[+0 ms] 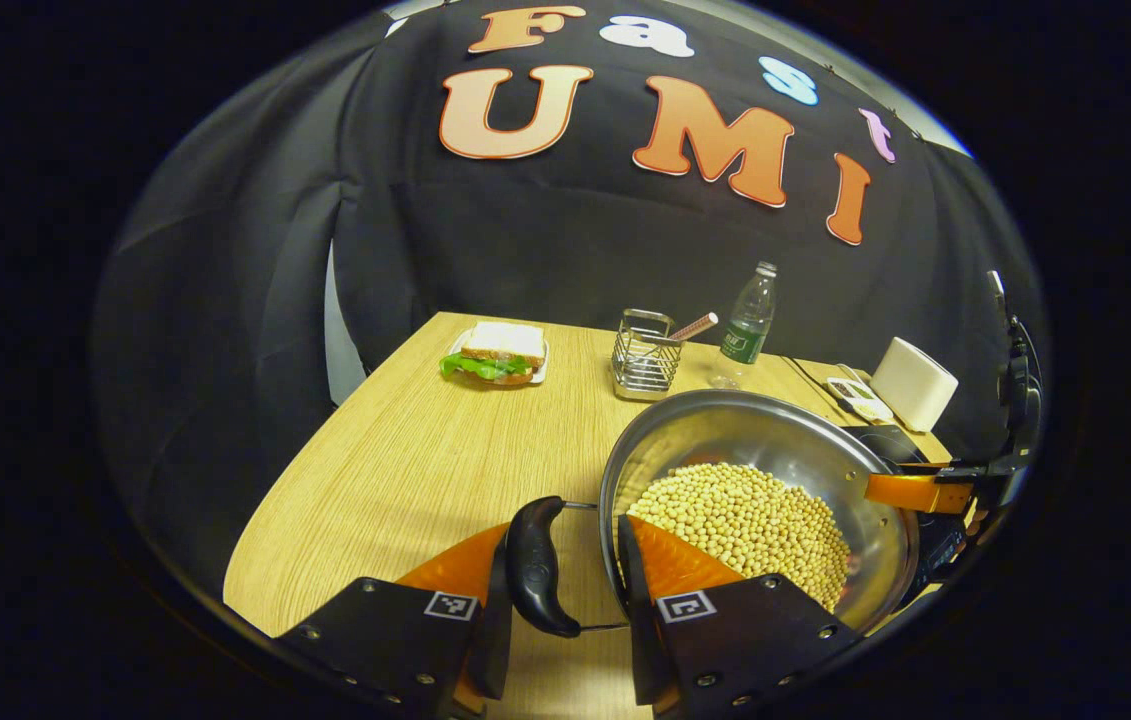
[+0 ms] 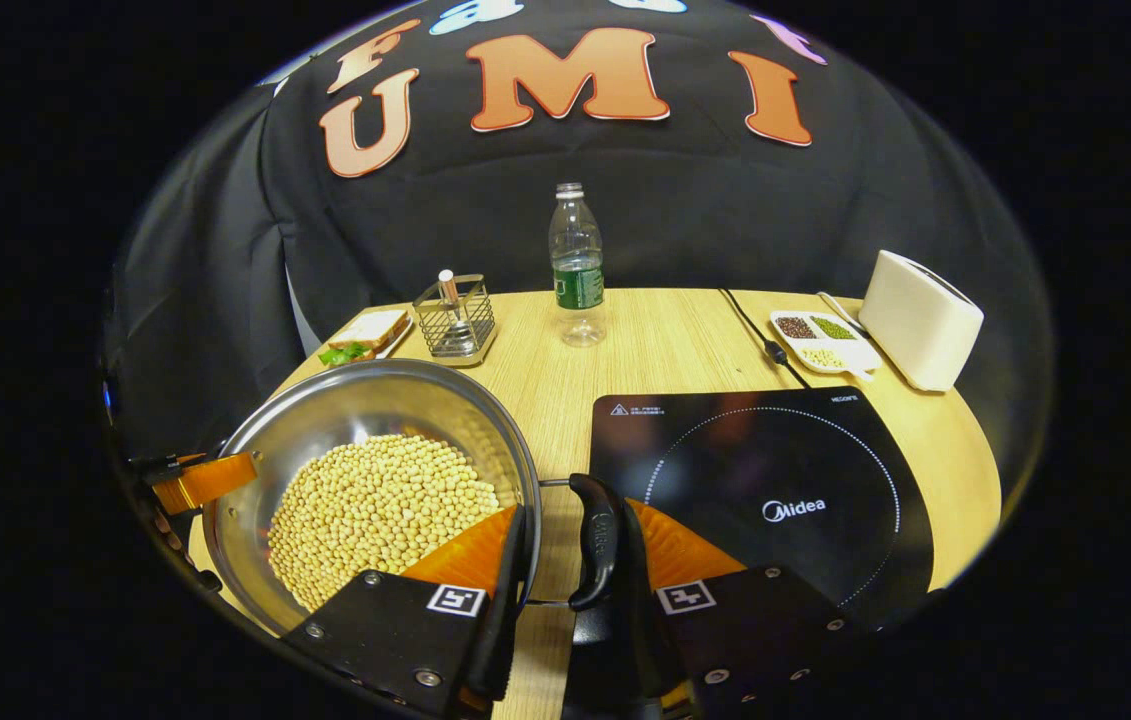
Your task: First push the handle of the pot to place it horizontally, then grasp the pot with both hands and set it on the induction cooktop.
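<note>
Both hand-held grippers, left (image 1: 565,590) and right (image 2: 570,565), straddle the pot's (image 2: 325,420) side handles, jaws apart, pot beside the induction cooktop (image 2: 775,480); bean-laden steel looks heavy, slippery, so squeeze both handles evenly.

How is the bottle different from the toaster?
The bottle is tall, thin and see-through with a green label; the toaster is wide, boxy and solid white. The bottle stands at the middle of the table's far edge, while the toaster sits at the far right, beside a tray of beans. Both stand upright on the wooden table.
</note>
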A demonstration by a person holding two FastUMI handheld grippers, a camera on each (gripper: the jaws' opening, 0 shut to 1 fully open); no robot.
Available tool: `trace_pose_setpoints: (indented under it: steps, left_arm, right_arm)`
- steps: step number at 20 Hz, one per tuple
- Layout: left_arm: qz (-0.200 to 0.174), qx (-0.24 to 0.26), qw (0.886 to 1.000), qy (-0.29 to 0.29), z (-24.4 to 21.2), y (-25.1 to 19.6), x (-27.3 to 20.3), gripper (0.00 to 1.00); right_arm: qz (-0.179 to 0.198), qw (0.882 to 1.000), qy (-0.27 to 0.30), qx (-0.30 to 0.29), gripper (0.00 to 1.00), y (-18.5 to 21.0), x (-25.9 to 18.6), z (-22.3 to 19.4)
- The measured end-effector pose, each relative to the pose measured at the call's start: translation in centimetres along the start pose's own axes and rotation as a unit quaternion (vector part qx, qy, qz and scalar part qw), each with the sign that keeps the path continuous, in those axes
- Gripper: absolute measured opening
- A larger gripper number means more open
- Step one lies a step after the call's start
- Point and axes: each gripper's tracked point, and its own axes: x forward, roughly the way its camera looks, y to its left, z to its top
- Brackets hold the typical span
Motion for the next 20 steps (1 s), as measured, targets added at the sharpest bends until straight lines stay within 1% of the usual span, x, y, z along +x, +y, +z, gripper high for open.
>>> trace_pose_setpoints:
  steps: [4,8,13,14,15,20]
  left_arm:
    - [-0.005,0.005,1.000,-0.012,1.3,-2.3,-1.4,0.49]
    - [-0.014,0.017,1.000,-0.021,2.5,-5.6,-2.1,0.50]
    - [-0.036,0.031,0.999,-0.023,3.2,-10.7,-2.3,0.49]
    - [-0.040,0.035,0.998,-0.022,3.1,-11.7,-2.2,0.48]
    - [-0.044,0.037,0.998,-0.022,3.2,-12.8,-2.1,0.49]
    - [-0.069,0.047,0.996,-0.011,2.9,-17.6,-1.5,0.50]
  right_arm:
    - [0.000,1.000,-0.017,0.005,0.48,-1.7,-2.0,1.2]
    - [-0.005,0.999,-0.032,0.011,0.47,-4.5,-3.8,2.1]
    - [-0.019,0.999,-0.041,0.028,0.48,-9.2,-5.7,2.4]
    - [-0.023,0.998,-0.042,0.031,0.48,-10.1,-6.0,2.4]
    - [-0.026,0.998,-0.043,0.034,0.48,-11.1,-6.3,2.4]
    - [-0.042,0.997,-0.043,0.047,0.48,-15.9,-7.3,2.1]
